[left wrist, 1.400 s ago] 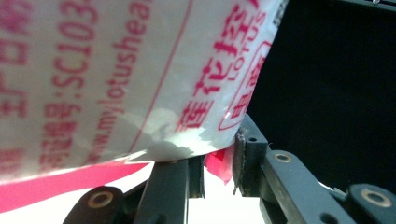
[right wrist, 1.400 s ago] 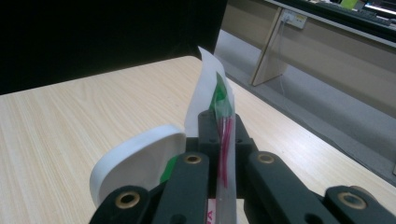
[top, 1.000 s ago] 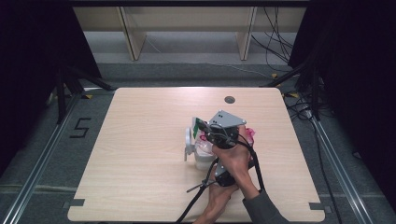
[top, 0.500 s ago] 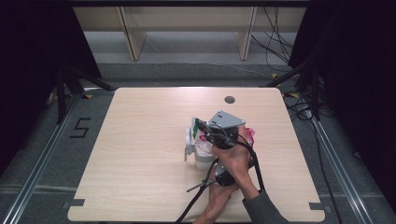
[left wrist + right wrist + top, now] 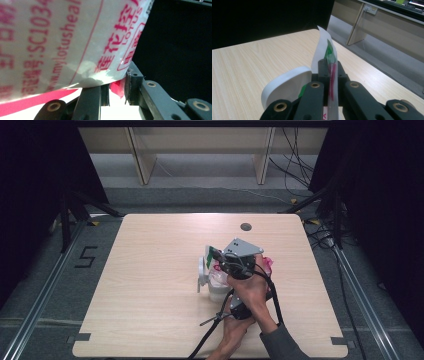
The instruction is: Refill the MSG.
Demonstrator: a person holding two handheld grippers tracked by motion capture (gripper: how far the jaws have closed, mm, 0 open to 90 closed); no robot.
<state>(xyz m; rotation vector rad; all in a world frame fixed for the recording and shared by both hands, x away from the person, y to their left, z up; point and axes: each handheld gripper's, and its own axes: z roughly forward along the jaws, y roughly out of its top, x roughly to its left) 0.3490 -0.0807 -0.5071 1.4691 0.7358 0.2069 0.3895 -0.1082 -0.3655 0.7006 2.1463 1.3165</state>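
The cup [image 5: 216,287] stands right of the table [image 5: 150,270] centre, at about four o'clock from it, with both grippers meeting over it. The right gripper [image 5: 329,72] is clamped narrow on the lid film [image 5: 327,53], which stands upright, partly peeled. The left gripper [image 5: 116,83] pinches the printed wrapper [image 5: 62,37]; most likely the seal is half open, with the rest left to tear away.

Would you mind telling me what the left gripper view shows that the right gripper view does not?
Left gripper view: red print on the white bag, close up, its lower edge between the left claw jaws.

Right gripper view: the wooden table, a white rounded piece, and a thin film edge with green and red print pinched in the shut right claw.

Both: black jaws gripping white printed packaging.
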